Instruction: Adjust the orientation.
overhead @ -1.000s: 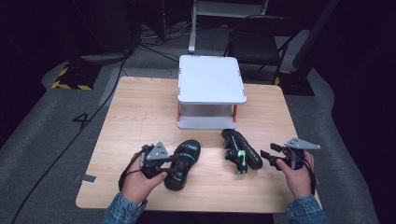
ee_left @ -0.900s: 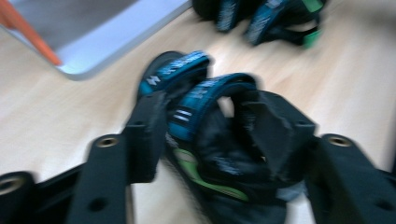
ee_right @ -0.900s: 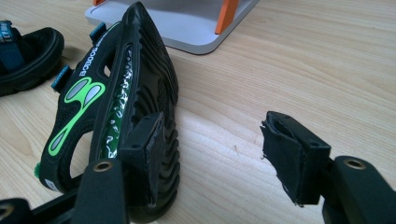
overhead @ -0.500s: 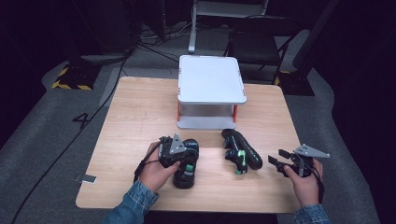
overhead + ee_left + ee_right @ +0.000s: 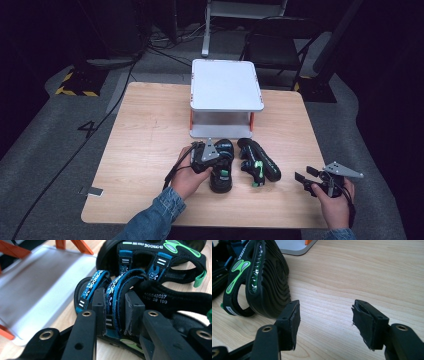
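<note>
Near the table's front edge, your left gripper (image 5: 115, 312) has just closed and now pinches the strap of the upright sandal (image 5: 221, 172), so it's ready to lift; your right gripper (image 5: 325, 323) stands spread over bare wood beside the tipped sandal (image 5: 260, 165).

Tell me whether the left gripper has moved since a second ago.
Yes. The left gripper has shifted right and up the high view, toward the white stand, and grips the left sandal.
</note>
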### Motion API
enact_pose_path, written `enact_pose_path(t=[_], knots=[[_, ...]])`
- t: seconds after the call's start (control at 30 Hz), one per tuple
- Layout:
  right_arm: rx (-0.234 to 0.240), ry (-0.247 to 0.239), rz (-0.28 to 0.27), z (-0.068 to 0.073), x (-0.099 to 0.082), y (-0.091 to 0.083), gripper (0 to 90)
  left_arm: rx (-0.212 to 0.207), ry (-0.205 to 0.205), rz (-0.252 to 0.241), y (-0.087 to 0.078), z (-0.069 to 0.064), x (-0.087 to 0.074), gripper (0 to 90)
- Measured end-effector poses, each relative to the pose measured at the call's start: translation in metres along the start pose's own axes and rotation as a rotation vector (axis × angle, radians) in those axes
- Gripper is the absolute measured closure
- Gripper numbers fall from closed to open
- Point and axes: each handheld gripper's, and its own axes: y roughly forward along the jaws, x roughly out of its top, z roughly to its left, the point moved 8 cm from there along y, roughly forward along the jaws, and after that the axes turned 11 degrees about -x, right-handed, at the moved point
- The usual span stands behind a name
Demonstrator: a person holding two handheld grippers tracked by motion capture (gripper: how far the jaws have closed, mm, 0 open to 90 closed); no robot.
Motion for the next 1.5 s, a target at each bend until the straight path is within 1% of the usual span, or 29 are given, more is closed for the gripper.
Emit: enact_pose_path(t=[0.03,0.07,0.13,0.17,0.2,0.27,0.3,0.33,0.37,0.4,0.43,0.47,0.53,0.57,0.6,0.67,0.7,0.73,0.8,0.87,0.93,0.97,1.13,1.2,1.23,1.37,1.4,1.47,1.5], knots=[[-0.001,-0.001,0.0,0.0,0.0,0.0,39.9,-0.015,-0.009,-0.011,0.003,-0.001,0.0,73.4],[0.0,0.003,0.002,0.001,-0.001,0.0,39.9,-0.028,-0.007,-0.011,0.006,-0.004,0.001,72.9],[0.0,-0.009,0.004,0.002,-0.001,0.001,39.8,-0.018,0.009,0.0,0.008,-0.006,0.001,69.7],[0.002,-0.01,0.005,0.003,-0.001,0.001,39.8,-0.015,0.008,-0.002,0.009,-0.007,0.002,64.1],[0.004,-0.011,0.005,0.004,-0.001,0.002,39.8,-0.014,-0.008,-0.02,0.008,-0.008,0.003,55.7],[0.009,-0.014,0.006,0.005,0.0,0.003,39.8,-0.027,-0.061,-0.054,0.006,-0.009,0.005,42.3],[0.014,-0.012,0.005,0.006,0.001,0.003,39.7,-0.04,-0.074,-0.077,0.003,-0.009,0.007,37.3],[0.015,-0.016,0.001,0.007,0.002,0.004,39.8,-0.045,-0.091,-0.1,-0.004,-0.009,0.008,34.5],[0.015,-0.016,0.001,0.007,0.002,0.004,39.8,-0.045,-0.091,-0.1,-0.004,-0.009,0.008,32.6],[0.025,-0.021,-0.002,0.01,0.005,0.004,39.6,-0.045,-0.097,-0.118,-0.014,-0.008,0.009,31.2],[0.027,-0.029,-0.006,0.013,0.008,0.005,39.5,-0.044,-0.104,-0.124,-0.019,-0.007,0.009,30.0],[0.034,-0.034,-0.008,0.014,0.009,0.005,39.5,-0.04,-0.108,-0.131,-0.024,-0.006,0.009,29.9],[0.039,-0.053,-0.012,0.018,0.013,0.006,39.4,-0.009,-0.133,-0.153,-0.038,0.0,0.007,29.8],[0.043,-0.065,-0.014,0.021,0.015,0.006,39.4,0.012,-0.161,-0.151,-0.047,0.004,0.003,29.8],[0.05,-0.077,-0.018,0.024,0.018,0.007,39.3,0.026,-0.177,-0.144,-0.052,0.007,0.0,29.7],[0.058,-0.098,-0.021,0.03,0.023,0.008,39.3,0.068,-0.197,-0.103,-0.068,0.017,-0.011,28.8],[0.064,-0.108,-0.022,0.033,0.025,0.009,39.3,0.072,-0.212,-0.093,-0.072,0.019,-0.014,28.4],[0.069,-0.116,-0.023,0.035,0.027,0.01,39.2,0.082,-0.224,-0.071,-0.08,0.022,-0.02,28.2],[0.08,-0.132,-0.025,0.04,0.031,0.012,39.3,0.087,-0.233,-0.032,-0.088,0.024,-0.029,27.2],[0.094,-0.148,-0.025,0.046,0.037,0.013,39.3,0.094,-0.242,-0.026,-0.096,0.027,-0.037,26.4],[0.106,-0.156,-0.026,0.05,0.041,0.015,39.2,0.109,-0.263,-0.022,-0.104,0.031,-0.046,26.0],[0.115,-0.156,-0.025,0.053,0.044,0.016,39.1,0.106,-0.282,-0.025,-0.107,0.033,-0.05,25.8],[0.146,-0.196,-0.017,0.068,0.053,0.023,39.1,0.125,-0.358,-0.013,-0.117,0.043,-0.069,25.3],[0.155,-0.211,-0.016,0.073,0.057,0.025,39.1,0.131,-0.36,-0.008,-0.118,0.046,-0.072,24.9],[0.162,-0.22,-0.013,0.076,0.059,0.026,39.1,0.136,-0.371,-0.001,-0.12,0.049,-0.077,24.8],[0.177,-0.234,0.007,0.083,0.061,0.03,38.8,0.146,-0.381,0.015,-0.122,0.054,-0.086,24.5],[0.181,-0.24,0.013,0.085,0.062,0.031,38.6,0.151,-0.381,0.028,-0.124,0.057,-0.089,24.4],[0.184,-0.258,0.025,0.09,0.062,0.034,38.4,0.162,-0.39,0.047,-0.127,0.061,-0.095,24.3],[0.184,-0.266,0.028,0.092,0.062,0.035,38.3,0.163,-0.403,0.048,-0.128,0.062,-0.098,24.3]])
